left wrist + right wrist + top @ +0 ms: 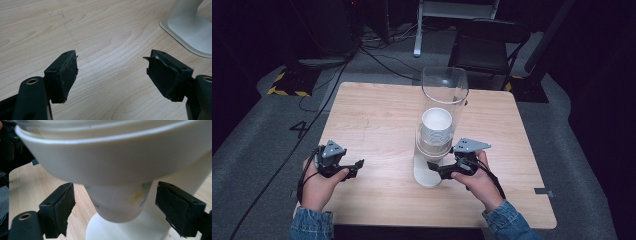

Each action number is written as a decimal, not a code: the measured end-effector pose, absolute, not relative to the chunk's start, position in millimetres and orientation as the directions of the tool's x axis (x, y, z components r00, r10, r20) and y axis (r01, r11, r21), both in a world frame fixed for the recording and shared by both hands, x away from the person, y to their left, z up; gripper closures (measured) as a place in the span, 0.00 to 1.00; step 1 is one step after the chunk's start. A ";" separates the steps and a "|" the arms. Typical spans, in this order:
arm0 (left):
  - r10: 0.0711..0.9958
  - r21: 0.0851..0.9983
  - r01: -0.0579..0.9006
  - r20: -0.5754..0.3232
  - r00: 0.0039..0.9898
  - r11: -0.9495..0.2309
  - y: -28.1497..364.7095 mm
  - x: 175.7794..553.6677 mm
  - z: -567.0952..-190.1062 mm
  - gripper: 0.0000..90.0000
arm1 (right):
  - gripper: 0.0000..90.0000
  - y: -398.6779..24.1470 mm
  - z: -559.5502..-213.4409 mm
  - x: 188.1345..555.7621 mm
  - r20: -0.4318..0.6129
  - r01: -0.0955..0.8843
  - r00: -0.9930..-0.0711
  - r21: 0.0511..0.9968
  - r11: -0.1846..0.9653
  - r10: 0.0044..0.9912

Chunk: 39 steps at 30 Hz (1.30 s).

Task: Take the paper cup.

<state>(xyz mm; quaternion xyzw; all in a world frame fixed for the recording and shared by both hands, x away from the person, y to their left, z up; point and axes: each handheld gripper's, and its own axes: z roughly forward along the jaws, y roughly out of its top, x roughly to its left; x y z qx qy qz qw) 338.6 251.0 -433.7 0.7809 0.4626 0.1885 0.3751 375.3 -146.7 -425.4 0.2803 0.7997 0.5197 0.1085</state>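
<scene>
A light wooden table [377, 125] sits on grey carpet [257, 145]; behind, a black chair [484, 47] and trailing cables [377, 55] in gloom.

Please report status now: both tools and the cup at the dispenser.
Left tool open over bare table. Right tool open, jaws either side of bottom cup under dispenser, not gripping. Nothing in the way.

Wooden table [377, 120], white dispenser base [424, 175]

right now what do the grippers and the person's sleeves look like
Both are black handheld tools. The left gripper and right gripper each carry a grey three-cornered plate on top with small holes, and a black cable trails back from each. Their jaws end in blocky black tips faced with worn, frayed black pads. The person wears blue denim sleeves.
</scene>
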 end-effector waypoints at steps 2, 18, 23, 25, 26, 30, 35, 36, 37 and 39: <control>0.864 0.760 0.581 -0.052 0.501 -0.291 251.2 338.6 -433.8 0.27 | 0.19 -143.3 -427.0 375.7 0.114 0.329 -0.819 0.897 0.296 0.563; 0.862 0.759 0.579 -0.047 0.505 -0.297 250.6 339.0 -434.4 0.27 | 0.30 -133.5 -437.6 377.0 0.076 0.262 -0.801 0.936 0.234 0.593; 0.863 0.760 0.579 -0.048 0.503 -0.296 250.3 339.0 -434.4 0.27 | 0.36 -132.9 -439.5 376.5 0.043 0.242 -0.797 0.937 0.253 0.603; 0.863 0.760 0.578 -0.046 0.504 -0.297 250.3 339.1 -434.6 0.27 | 0.36 -133.3 -439.6 376.7 0.048 0.244 -0.798 0.937 0.250 0.600; 0.863 0.760 0.579 -0.046 0.503 -0.296 250.2 339.2 -434.7 0.27 | 0.36 -133.1 -439.9 376.4 0.052 0.247 -0.797 0.937 0.246 0.602; 0.864 0.758 0.580 -0.044 0.502 -0.299 249.8 339.1 -434.9 0.27 | 0.37 -133.4 -439.9 376.9 0.053 0.247 -0.797 0.937 0.246 0.601; 0.864 0.756 0.582 -0.044 0.502 -0.300 249.6 338.8 -434.9 0.27 | 0.37 -134.1 -440.3 378.2 0.044 0.238 -0.801 0.939 0.250 0.597; 0.862 0.756 0.581 -0.041 0.505 -0.303 249.7 338.8 -434.7 0.27 | 0.37 -134.3 -440.4 378.6 0.037 0.232 -0.801 0.939 0.254 0.597; 0.862 0.756 0.580 -0.040 0.505 -0.304 249.6 338.8 -434.7 0.27 | 0.37 -134.7 -440.6 379.0 0.025 0.224 -0.800 0.940 0.259 0.600; 0.862 0.756 0.580 -0.041 0.506 -0.304 249.3 338.6 -434.7 0.27 | 0.37 -135.4 -440.6 379.6 0.013 0.214 -0.802 0.940 0.266 0.598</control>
